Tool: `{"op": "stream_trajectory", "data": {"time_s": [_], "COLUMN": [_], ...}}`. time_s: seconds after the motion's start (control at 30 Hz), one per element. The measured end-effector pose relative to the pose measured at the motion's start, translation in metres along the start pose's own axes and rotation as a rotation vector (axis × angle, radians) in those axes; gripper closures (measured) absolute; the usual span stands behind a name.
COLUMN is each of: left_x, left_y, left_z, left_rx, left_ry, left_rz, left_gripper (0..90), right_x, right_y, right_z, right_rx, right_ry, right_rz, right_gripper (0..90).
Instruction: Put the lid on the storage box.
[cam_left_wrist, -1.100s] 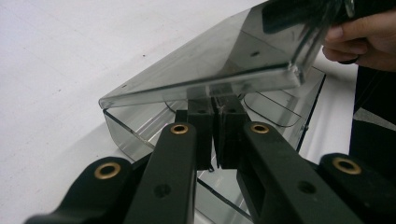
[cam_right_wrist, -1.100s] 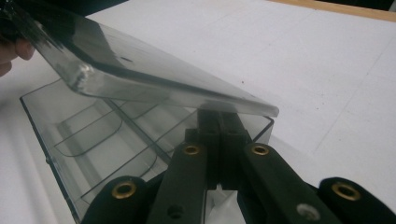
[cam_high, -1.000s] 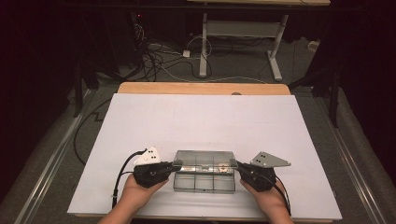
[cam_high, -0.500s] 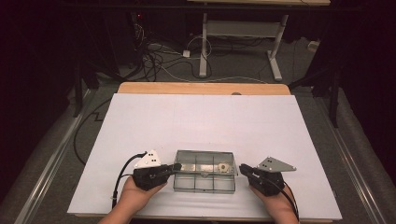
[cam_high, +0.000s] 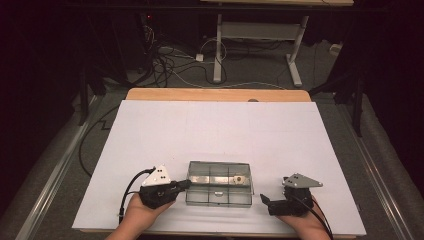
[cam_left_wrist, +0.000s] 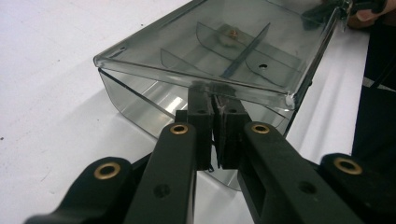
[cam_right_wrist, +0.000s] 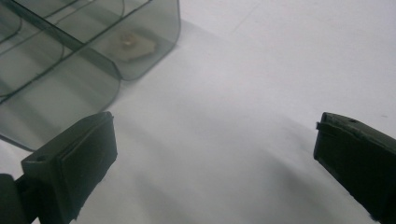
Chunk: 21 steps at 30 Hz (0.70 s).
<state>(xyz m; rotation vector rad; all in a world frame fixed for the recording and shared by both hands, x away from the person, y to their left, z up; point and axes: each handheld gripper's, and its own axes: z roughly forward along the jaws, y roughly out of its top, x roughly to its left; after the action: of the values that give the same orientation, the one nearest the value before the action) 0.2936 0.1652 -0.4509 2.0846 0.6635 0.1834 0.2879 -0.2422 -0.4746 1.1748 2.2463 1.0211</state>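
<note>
Left gripper (cam_left_wrist: 212, 135): jaws drawn nearly together, pads clamped on the near wall of the clear smoky plastic box (cam_left_wrist: 140, 100), just under the rim of its lid (cam_left_wrist: 205, 51). In the left gripper view the lid sits tilted, lifted a little at the left corner so a gap shows along that edge.

Right gripper (cam_right_wrist: 212, 154): jaws have just been opening and now stand wide, nothing between the pads, only bare white sheet (cam_right_wrist: 261, 84). The rounded corner of the box lies at upper left of the right gripper view, apart from the left pad.

High view: box (cam_high: 220, 192) sits low centre on the white sheet (cam_high: 215, 130), close to the sheet's near edge. Left gripper (cam_high: 182, 185) touches its left end; right gripper (cam_high: 265, 200) lies clear of its right end, near the lower edge. Open room is the whole upper half of the sheet and both flanks.

Materials: box is rigid, translucent grey, split by thin dividers into compartments; pads are matte black, arms carry brass-coloured rivets.

View differences: a small brass-coloured part (cam_left_wrist: 232, 33) in an upper right compartment reads clearly in the left gripper view, blurred through the wall in the right gripper view (cam_right_wrist: 128, 42).
</note>
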Motion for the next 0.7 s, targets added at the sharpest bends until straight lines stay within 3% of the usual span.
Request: {"op": "stream_trajectory", "data": {"time_s": [0.23,0.3,0.57,0.7], "left_x": [-0.001,0.0,0.007,0.015], "left_y": [-0.005,-0.007,-0.015,-0.018], "left_z": [0.0,-0.001,-0.005,-0.008], "left_rx": [0.02,0.009,0.032,0.033], "left_ry": [0.003,-0.005,0.025,0.06], "left_rz": [0.006,-0.011,-0.025,-0.035], "left_gripper": [84.5,84.3,84.3,84.3], "right_x": [-0.005,-0.005,-0.005,-0.005], "right_y": [-0.003,-0.002,-0.002,-0.002], "right_z": [-0.005,-0.006,-0.008,-0.008], "right_rx": [-0.009,-0.013,-0.03,-0.036], "right_ry": [-0.006,-0.006,0.0,0.003], "right_rz": [0.029,0.03,0.042,0.042], "right_gripper": [0.4,0.5,0.5,0.5]}}
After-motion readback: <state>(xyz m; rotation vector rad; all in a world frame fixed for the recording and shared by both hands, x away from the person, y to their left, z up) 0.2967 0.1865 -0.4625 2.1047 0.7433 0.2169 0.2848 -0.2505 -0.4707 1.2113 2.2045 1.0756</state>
